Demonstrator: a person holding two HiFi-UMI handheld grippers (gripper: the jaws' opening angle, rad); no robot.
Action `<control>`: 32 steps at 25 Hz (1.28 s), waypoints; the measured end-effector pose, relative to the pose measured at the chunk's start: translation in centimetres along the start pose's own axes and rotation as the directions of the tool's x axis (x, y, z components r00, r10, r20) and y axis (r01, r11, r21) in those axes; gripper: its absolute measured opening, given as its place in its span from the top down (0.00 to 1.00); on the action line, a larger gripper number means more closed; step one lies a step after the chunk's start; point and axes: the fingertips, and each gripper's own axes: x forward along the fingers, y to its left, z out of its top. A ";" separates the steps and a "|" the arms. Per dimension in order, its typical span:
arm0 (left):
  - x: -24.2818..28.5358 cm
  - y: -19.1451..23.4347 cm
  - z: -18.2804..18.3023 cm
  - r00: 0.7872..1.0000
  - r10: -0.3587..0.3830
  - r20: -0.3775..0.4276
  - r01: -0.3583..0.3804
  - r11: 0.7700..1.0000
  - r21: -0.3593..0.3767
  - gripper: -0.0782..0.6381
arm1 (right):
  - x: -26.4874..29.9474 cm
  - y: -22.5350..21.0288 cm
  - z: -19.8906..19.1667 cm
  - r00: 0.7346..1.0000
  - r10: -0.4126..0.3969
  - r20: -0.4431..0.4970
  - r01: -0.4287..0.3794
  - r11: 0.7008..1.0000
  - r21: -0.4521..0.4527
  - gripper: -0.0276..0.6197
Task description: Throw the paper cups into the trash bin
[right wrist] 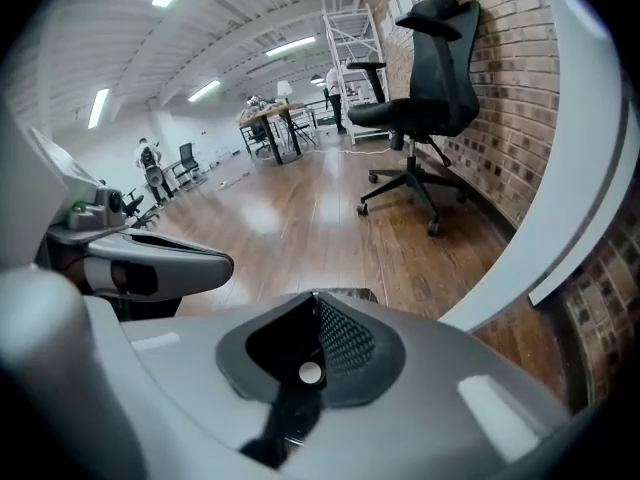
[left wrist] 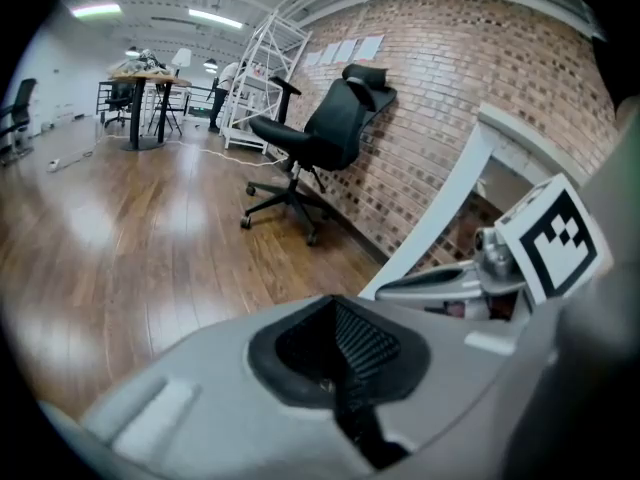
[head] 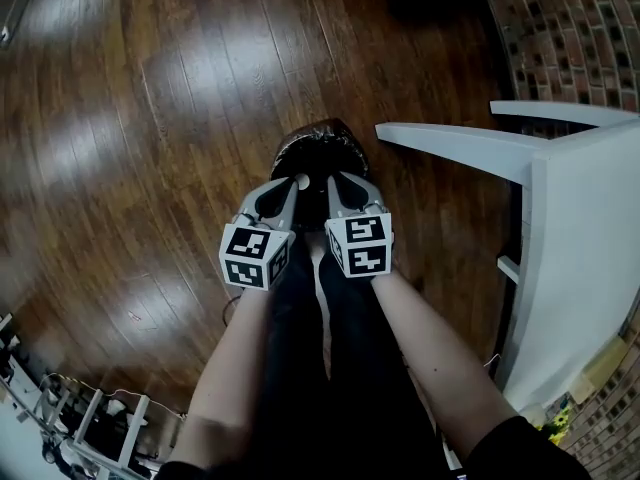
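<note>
My two grippers hang side by side over a dark trash bin [head: 318, 146] lined with a black bag, which stands on the wooden floor. The left gripper [head: 290, 184] has its jaws pressed together with nothing between them, as its own view confirms [left wrist: 335, 306]. Beside it, the right gripper [head: 341, 181] is likewise shut and empty [right wrist: 314, 298], and a sliver of the bin's rim [right wrist: 350, 294] shows just past its tips. No paper cup is visible in any view.
A white table [head: 585, 228] stands close on the right, next to a brick wall [head: 570, 28]. A black office chair [left wrist: 325, 133] sits by that wall. Cables and a metal rack [head: 95, 423] lie at the lower left. Dark wooden floor [head: 130, 148] spreads left.
</note>
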 end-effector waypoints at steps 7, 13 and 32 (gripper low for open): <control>-3.7 -1.6 7.6 0.987 0.016 0.163 -0.027 0.998 0.064 0.89 | -5.2 2.3 7.1 0.988 0.033 0.153 -0.027 0.999 -0.040 0.95; -7.7 -4.3 14.5 0.958 0.012 0.287 -0.032 0.997 0.065 0.89 | -10.7 4.9 14.8 0.940 0.090 0.328 -0.065 0.994 -0.089 0.95; -16.4 -6.8 24.4 0.873 -0.020 0.487 -0.058 0.988 0.145 0.89 | -20.8 7.7 25.8 0.824 0.108 0.556 -0.020 0.987 -0.162 0.95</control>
